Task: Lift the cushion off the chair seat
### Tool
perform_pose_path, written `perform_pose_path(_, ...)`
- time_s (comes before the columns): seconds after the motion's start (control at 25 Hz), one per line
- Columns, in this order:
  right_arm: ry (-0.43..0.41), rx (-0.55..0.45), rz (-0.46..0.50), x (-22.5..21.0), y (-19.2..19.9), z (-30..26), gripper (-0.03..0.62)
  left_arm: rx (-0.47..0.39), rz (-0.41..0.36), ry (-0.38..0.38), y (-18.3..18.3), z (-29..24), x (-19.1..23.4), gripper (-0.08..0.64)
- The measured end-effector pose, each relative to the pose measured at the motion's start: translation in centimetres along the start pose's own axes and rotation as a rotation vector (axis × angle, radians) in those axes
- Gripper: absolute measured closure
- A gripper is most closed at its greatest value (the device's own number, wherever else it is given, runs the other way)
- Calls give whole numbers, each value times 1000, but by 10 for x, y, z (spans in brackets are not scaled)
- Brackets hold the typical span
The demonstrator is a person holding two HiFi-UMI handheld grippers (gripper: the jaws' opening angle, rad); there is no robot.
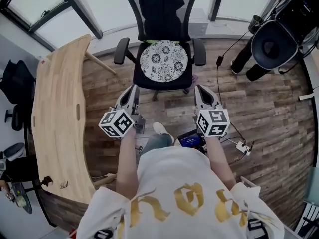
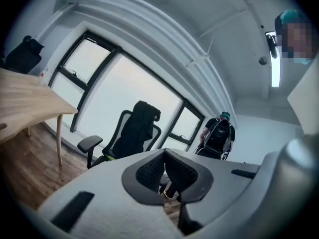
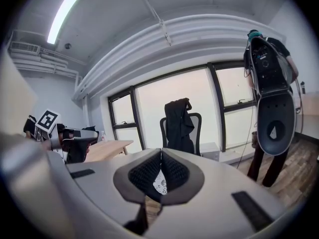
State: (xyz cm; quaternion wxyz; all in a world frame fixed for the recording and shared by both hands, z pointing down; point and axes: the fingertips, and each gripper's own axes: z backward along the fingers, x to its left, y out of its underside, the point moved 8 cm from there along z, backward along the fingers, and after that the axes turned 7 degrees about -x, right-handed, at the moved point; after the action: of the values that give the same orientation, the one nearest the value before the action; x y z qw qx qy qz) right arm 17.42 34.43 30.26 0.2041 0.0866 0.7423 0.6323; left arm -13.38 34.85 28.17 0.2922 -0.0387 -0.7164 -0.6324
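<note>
both claws are clenched on nothing: the left gripper (image 2: 164, 156) shows its ribbed pads pressed together with only floor behind them, and the right gripper (image 3: 160, 156) likewise. they hang side by side, well short of the chair (image 1: 121, 50). the patterned round cushion (image 1: 163, 61) lies flat on the seat, between the armrests, untouched.

the first likely fault is arriving with shut jaws, which would only prod the cushion backwards. it looks thin and floppy, so a shallow pinch at the rim could slip off, and a deep one might catch the seat fabric too. the chair probably rolls or swivels, so a push could send it away. the dark jacket (image 1: 159, 9) on the backrest could snag, and a cable (image 1: 218, 78) trails across the floor just right of the chair.
</note>
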Motion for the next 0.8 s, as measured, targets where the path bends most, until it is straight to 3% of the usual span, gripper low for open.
perform_pose_path(0.08, -1, 5, 0, -1, 1, 0, 580, 1, -8, -17, 1, -1, 2, 551)
perform_pose_path(0.6, 37, 53, 24, -44, 7, -49, 580, 132, -353, -144, 10, -69, 19, 551)
perform_pose_path(0.8, 61, 82, 41, -61, 6, -97, 580, 172, -349, -146, 7, -118, 47, 551)
